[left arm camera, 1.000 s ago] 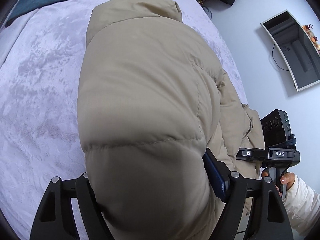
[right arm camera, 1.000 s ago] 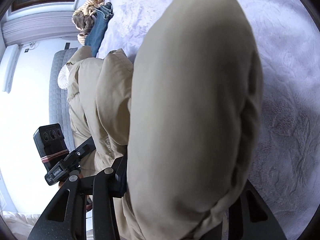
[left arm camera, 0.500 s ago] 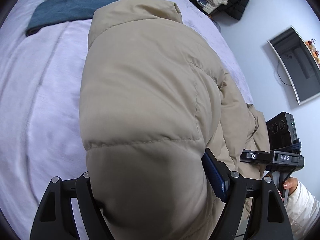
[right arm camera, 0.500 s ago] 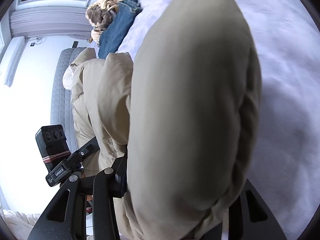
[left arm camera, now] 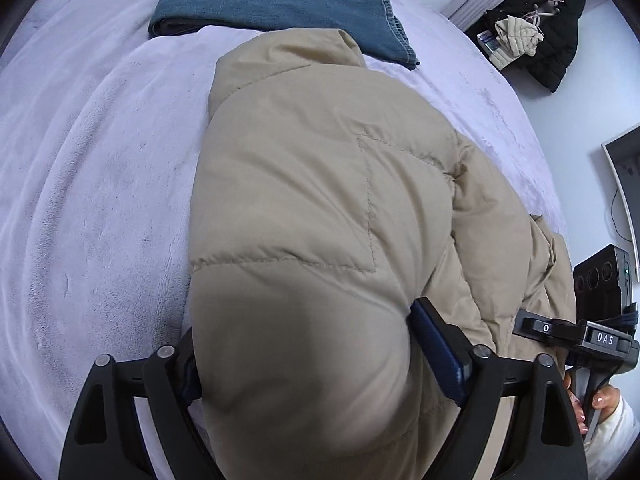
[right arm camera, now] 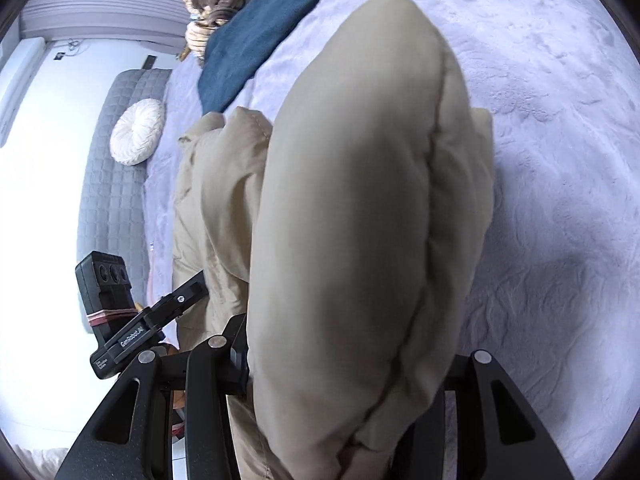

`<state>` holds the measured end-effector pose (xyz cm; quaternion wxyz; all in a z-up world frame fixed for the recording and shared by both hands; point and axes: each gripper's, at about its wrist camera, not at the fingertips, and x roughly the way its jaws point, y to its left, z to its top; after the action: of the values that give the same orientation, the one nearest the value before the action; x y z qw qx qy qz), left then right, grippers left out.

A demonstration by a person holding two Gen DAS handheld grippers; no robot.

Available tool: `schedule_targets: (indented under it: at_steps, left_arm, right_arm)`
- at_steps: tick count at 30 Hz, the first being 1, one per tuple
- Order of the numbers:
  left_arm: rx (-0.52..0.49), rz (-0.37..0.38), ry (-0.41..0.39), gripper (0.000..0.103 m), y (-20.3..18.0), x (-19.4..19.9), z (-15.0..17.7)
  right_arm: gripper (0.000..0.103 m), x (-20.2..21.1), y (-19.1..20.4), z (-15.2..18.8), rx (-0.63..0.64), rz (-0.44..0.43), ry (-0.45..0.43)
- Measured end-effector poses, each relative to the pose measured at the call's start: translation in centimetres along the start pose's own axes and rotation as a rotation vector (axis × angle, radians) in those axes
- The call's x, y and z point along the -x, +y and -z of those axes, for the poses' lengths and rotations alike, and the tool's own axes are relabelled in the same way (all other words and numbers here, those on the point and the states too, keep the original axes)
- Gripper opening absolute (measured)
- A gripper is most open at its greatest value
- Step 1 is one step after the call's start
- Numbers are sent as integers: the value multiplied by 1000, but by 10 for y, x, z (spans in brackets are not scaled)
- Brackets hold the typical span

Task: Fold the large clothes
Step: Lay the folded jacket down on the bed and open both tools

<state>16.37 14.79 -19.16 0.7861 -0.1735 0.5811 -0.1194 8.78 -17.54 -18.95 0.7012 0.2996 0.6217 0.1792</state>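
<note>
**Puffer jacket carried across the bed, one end in each gripper**

The beige puffer jacket (left arm camera: pixel 304 208) fills the middle of both wrist views, a thick quilted bulk stretched over the lavender bedspread (left arm camera: pixel 92 184). Its near part bulges up between the fingers of the left gripper (left arm camera: pixel 312 364). Those jaws have just been opening and stand wide, with the padding between them; the blue pad on the right finger lies against the fabric, but whether it presses is hard to tell. The right gripper (right arm camera: pixel 348 376) holds another fat roll of the jacket at a middling width, the padding filling the gap, so this end looks firmly held.

Taking the garment at two spaced points probably keeps it spread, so it lands flat rather than in a heap. The widening left jaws suggest that side is about to be let go.

Farther up the bed lie folded blue jeans (left arm camera: pixel 280 8), just beyond the jacket's far edge. In the right wrist view a round white cushion (right arm camera: pixel 138 132) sits on a grey quilted headboard (right arm camera: pixel 108 184) at the left. A dark coat pile (left arm camera: pixel 536 36) lies off the bed at far right.
</note>
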Motion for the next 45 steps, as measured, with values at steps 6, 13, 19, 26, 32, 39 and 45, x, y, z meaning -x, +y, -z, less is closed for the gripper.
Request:
schedule_targets:
  at_steps: [6,13,19,26,32,39,45]
  left_arm:
    - [-58,-129,-78,103,-12,5,14]
    - [-54,-163,-236,63,-22,39,-4]
    - [-105,-203,-209,63,-42,17,-6]
    - [-128,-248,-234,66,-63,-1,7]
    - [-149,-282,-257,67,-69,-6,12]
    - [-126,-284,-208,71,-67,14,14]
    - [-124,-284,-142,71,-64,35,32]
  right_arm:
    - [72,-1,-6,9,-60,69,-10]
    - [68,83,14,17,29,310,-236]
    - [24,82,70,4,194,276,-290]
    - [17,-4,57,-7,183,435,-214]
    - [16,-12,38,-2,200,418,-237]
    - [18,0,49,0,169,406,-215]
    - [20,21,67,24,182,402,-205]
